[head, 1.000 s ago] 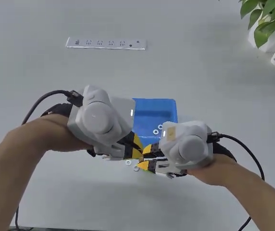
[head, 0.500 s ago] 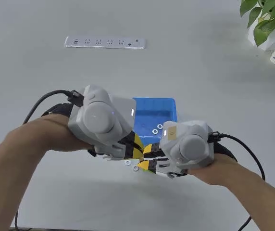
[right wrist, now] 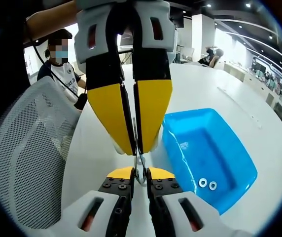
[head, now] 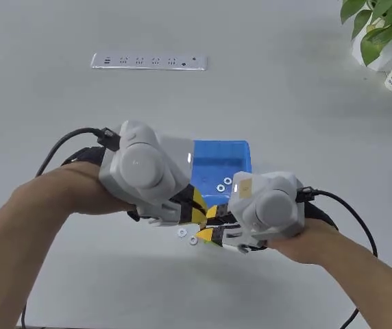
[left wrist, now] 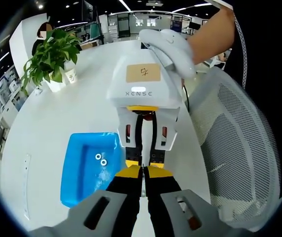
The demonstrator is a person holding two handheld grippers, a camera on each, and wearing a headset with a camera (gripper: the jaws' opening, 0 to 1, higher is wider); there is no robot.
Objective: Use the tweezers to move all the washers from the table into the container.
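**Head view.** The left gripper (head: 197, 208) and right gripper (head: 213, 232) meet tip to tip at the near edge of the blue container (head: 240, 156). Two loose washers (head: 182, 233) lie on the table (head: 285, 103) just beside the tips. Two deposited washers (head: 221, 188) sit in the container.

**Left gripper view.** Its own jaws are together, and the right gripper's jaws stand directly opposite.

**Right gripper view.** Thin steel tweezers (right wrist: 139, 165) run from the left gripper's yellow jaws into the right's own. Both pairs appear clamped on them.

**Assessment.** This looks like a regrip. One gripper should release only once the other holds the tweezers square. The approach to the nearer loose washer should be low, with a gentle squeeze.
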